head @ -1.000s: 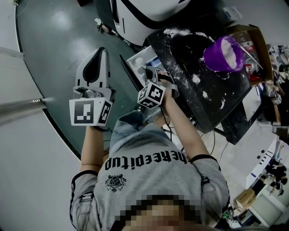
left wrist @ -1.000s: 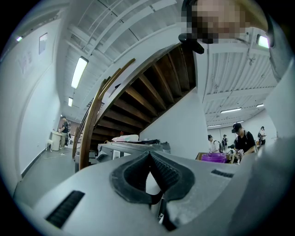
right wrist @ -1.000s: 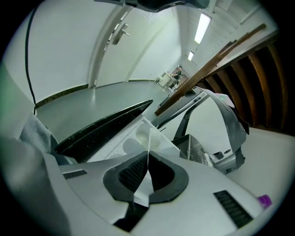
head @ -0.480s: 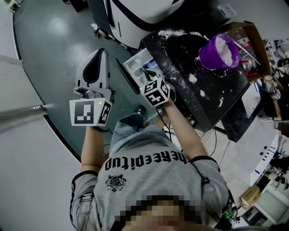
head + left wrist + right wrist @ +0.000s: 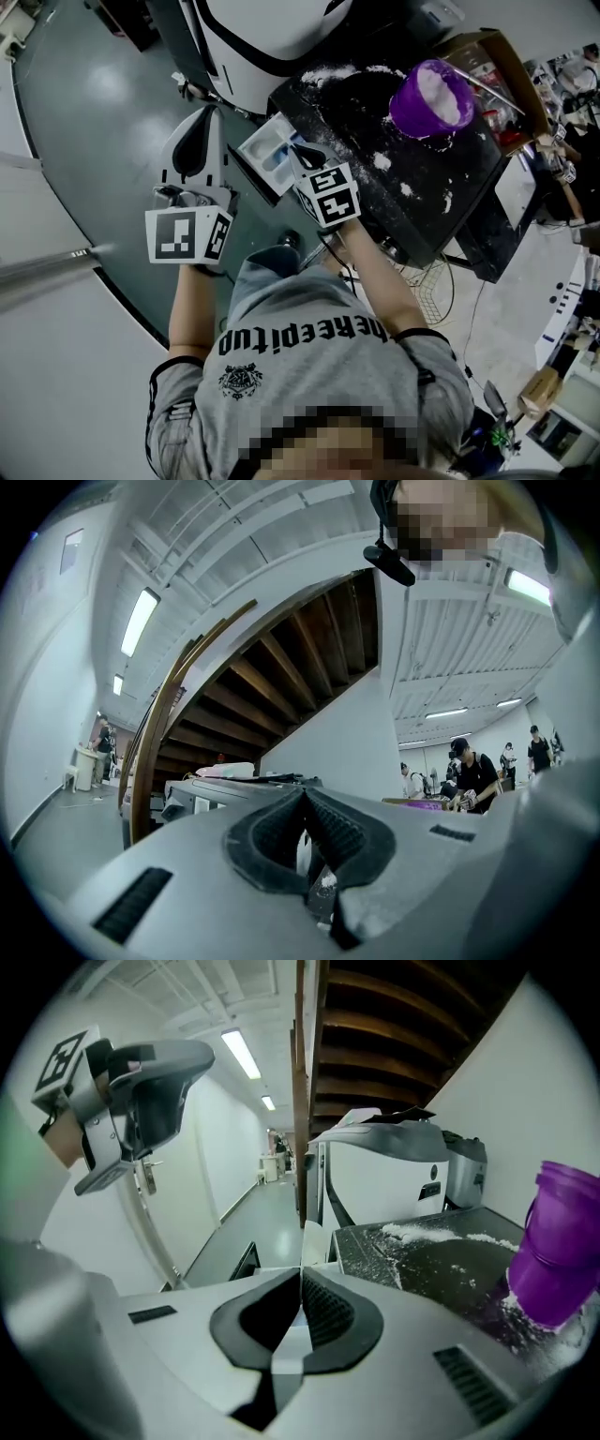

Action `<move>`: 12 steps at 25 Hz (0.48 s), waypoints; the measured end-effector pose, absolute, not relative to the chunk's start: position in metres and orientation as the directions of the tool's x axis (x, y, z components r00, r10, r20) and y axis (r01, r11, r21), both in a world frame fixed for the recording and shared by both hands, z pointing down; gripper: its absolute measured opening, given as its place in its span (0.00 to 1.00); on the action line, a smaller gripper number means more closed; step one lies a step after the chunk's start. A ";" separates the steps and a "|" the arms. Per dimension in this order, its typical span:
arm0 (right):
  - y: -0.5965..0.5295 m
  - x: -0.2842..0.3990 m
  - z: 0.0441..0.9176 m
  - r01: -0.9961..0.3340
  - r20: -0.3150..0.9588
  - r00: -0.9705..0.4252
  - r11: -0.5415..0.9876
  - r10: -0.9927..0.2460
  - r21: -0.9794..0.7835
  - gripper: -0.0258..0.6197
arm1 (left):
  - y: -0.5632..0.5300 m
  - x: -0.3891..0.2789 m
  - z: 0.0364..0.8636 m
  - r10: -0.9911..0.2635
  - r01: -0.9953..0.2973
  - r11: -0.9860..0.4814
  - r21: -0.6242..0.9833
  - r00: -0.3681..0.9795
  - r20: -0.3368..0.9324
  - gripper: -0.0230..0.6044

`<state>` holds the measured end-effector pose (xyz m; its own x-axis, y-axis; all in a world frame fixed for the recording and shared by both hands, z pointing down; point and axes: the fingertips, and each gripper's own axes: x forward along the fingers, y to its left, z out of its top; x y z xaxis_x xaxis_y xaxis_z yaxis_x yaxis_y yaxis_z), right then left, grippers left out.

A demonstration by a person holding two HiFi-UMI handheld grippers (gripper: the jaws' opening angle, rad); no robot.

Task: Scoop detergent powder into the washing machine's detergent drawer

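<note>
Scoop (image 5: pixel 287 1342): white and thin, looks like plastic, so probably light, stiff and a bit slick. Best held by the handle. Right gripper (image 5: pixel 302 156) has the handle pinched, jaws closed on it, just over the detergent drawer (image 5: pixel 262 148). Long axis runs along the jaws, working end pointing ahead past the drawer toward the washing machine (image 5: pixel 272 33). Load in the bowl not visible. Left gripper (image 5: pixel 212 111) is left of the drawer, jaws together, nothing clearly between them. Right of the drawer and further out, purple tub (image 5: pixel 429 94) of powder sits on the powder-dusted table (image 5: pixel 412 211).
</note>
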<state>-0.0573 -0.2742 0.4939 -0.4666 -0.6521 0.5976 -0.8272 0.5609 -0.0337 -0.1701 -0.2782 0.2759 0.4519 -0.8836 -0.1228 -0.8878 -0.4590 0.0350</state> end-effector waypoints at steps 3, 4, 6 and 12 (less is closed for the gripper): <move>-0.277 -0.046 0.473 -0.846 0.555 -0.461 0.532 -0.692 -0.040 0.05 | -0.281 -0.157 0.270 -0.870 -0.875 -0.483 0.031 0.476 -0.130 0.04; -0.279 -0.043 0.466 -0.853 0.540 -0.456 0.520 -0.707 -0.040 0.05 | -0.282 -0.153 0.269 -0.865 -0.870 -0.492 0.030 0.484 -0.132 0.04; -0.281 -0.035 0.453 -0.866 0.507 -0.447 0.498 -0.737 -0.041 0.05 | -0.284 -0.146 0.266 -0.856 -0.861 -0.508 0.030 0.500 -0.135 0.04; -0.284 -0.002 0.418 -0.906 0.422 -0.398 0.422 -0.815 -0.041 0.05 | -0.287 -0.119 0.261 -0.829 -0.835 -0.549 0.021 0.542 -0.136 0.04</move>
<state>-0.0018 -0.2844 0.4180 -0.3985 -0.8145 0.4217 -0.9057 0.4219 -0.0409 -0.1189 -0.2871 0.2612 0.5421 -0.8293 -0.1359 -0.8353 -0.5494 0.0212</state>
